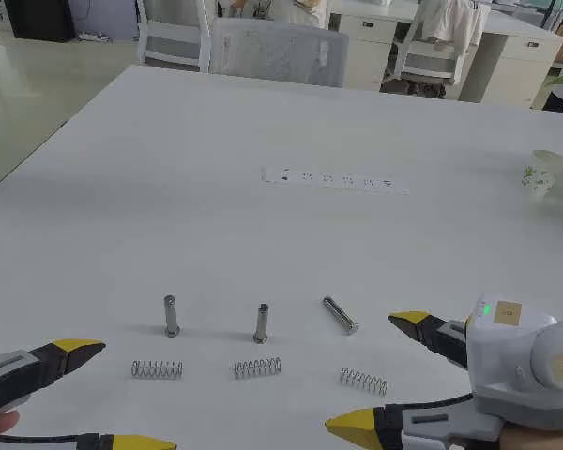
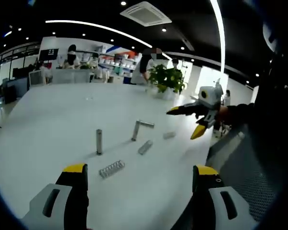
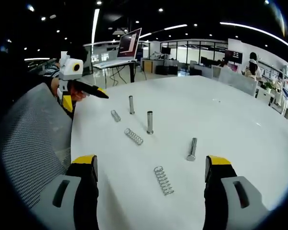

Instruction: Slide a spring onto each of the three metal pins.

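Holding both grippers low at the near edge of the white table [image 1: 169,187], we are aiming their yellow-tipped jaws inward, toward each other. The left gripper [image 1: 131,394] is sitting in the lower left corner of the head view. Its jaws are spread wide and are gripping nothing. The right gripper [image 1: 361,371] is sitting in the lower right corner, rolled so that one jaw is lying farther from us than the other. Its jaws are also gaping wide and bare. Its far jaw tip is pointing at the table near the right pin [image 1: 340,315], and its near jaw tip is hanging close to the right spring [image 1: 363,380].

We are seeing the left pin [image 1: 171,316] and the middle pin [image 1: 261,322] standing upright, while the right pin is lying on its side at a slant. The left spring [image 1: 157,369], the middle spring [image 1: 257,368] and the right spring are lying flat in a row on the table, each just in front of its own pin and apart from it, so no pin is carrying a spring yet.

Farther back, a white power strip [image 1: 336,178] is lying across the middle of the table, and a paper cup [image 1: 544,172] is standing near the right edge
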Action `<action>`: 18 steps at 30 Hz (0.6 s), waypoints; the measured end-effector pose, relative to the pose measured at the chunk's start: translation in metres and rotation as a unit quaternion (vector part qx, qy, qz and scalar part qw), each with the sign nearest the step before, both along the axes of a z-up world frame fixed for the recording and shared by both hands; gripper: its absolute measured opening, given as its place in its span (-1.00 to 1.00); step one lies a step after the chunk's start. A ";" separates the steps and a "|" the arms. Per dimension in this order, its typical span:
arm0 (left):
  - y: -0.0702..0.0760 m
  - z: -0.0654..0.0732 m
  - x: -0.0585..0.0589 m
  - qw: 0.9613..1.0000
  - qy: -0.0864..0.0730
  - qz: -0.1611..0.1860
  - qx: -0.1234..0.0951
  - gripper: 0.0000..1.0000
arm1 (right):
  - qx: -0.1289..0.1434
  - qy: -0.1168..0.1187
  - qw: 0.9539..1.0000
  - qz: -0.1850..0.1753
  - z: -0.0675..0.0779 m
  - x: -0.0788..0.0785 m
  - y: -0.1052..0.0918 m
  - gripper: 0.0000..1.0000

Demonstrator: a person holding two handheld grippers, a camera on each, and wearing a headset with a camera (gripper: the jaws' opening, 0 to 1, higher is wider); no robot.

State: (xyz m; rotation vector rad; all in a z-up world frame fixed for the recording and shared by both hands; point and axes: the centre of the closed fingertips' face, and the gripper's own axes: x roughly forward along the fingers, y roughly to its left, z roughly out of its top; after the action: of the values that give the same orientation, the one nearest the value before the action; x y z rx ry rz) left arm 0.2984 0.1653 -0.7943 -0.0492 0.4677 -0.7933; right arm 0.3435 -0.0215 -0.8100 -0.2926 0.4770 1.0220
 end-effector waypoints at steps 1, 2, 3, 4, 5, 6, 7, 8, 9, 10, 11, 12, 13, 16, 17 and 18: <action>0.000 0.000 0.000 1.000 0.000 0.000 0.000 0.73 | 0.000 0.000 1.000 0.000 0.000 0.000 0.000 0.84; 0.000 0.001 0.000 1.000 -0.001 -0.001 0.001 0.73 | 0.001 -0.001 1.000 0.000 0.001 0.000 0.000 0.84; 0.000 0.001 0.000 1.000 -0.002 -0.001 0.002 0.73 | 0.002 -0.001 1.000 0.000 0.001 0.000 0.000 0.84; 0.000 0.002 0.000 1.000 -0.003 -0.001 0.003 0.73 | 0.003 -0.002 1.000 0.000 0.002 0.000 0.000 0.84; 0.000 0.003 -0.001 1.000 -0.003 -0.001 0.003 0.73 | 0.004 -0.002 1.000 0.000 0.002 0.000 0.000 0.84; 0.000 0.003 -0.001 1.000 -0.004 0.000 0.003 0.73 | 0.004 -0.001 1.000 0.000 0.002 0.000 0.000 0.84; 0.000 0.003 -0.001 1.000 -0.004 0.000 0.004 0.73 | 0.004 -0.001 1.000 0.001 0.002 0.000 0.000 0.83; 0.000 0.003 -0.001 1.000 -0.004 0.001 0.004 0.73 | 0.004 -0.002 1.000 0.002 0.002 0.000 0.001 0.83; 0.000 0.003 -0.001 1.000 -0.004 0.001 0.004 0.73 | 0.005 -0.002 1.000 0.003 0.002 0.000 0.001 0.82; 0.000 0.003 -0.002 1.000 -0.004 0.002 0.004 0.73 | 0.006 -0.003 1.000 0.003 0.002 0.000 0.002 0.81; 0.000 0.003 -0.002 1.000 -0.004 0.003 0.004 0.73 | 0.006 -0.002 1.000 0.003 0.003 0.000 0.002 0.81; 0.000 0.003 -0.002 1.000 -0.004 0.003 0.004 0.73 | 0.007 -0.002 1.000 0.003 0.002 0.000 0.002 0.81; 0.000 0.003 -0.003 1.000 -0.004 0.003 0.004 0.73 | 0.007 -0.001 1.000 0.004 0.002 0.000 0.002 0.81; 0.000 0.003 -0.003 1.000 -0.004 0.005 0.004 0.73 | 0.006 0.000 1.000 0.005 0.002 -0.001 0.002 0.81; 0.000 0.003 -0.003 1.000 -0.004 0.005 0.003 0.73 | 0.006 0.001 1.000 0.006 0.002 -0.001 0.003 0.81; -0.001 0.004 -0.003 1.000 -0.004 0.005 0.003 0.73 | 0.005 0.001 1.000 0.006 0.001 -0.001 0.003 0.81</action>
State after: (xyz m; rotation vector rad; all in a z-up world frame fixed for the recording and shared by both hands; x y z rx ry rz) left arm 0.2958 0.1646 -0.7906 -0.0435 0.4610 -0.7820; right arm 0.3426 -0.0187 -0.8086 -0.2856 0.4712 1.0366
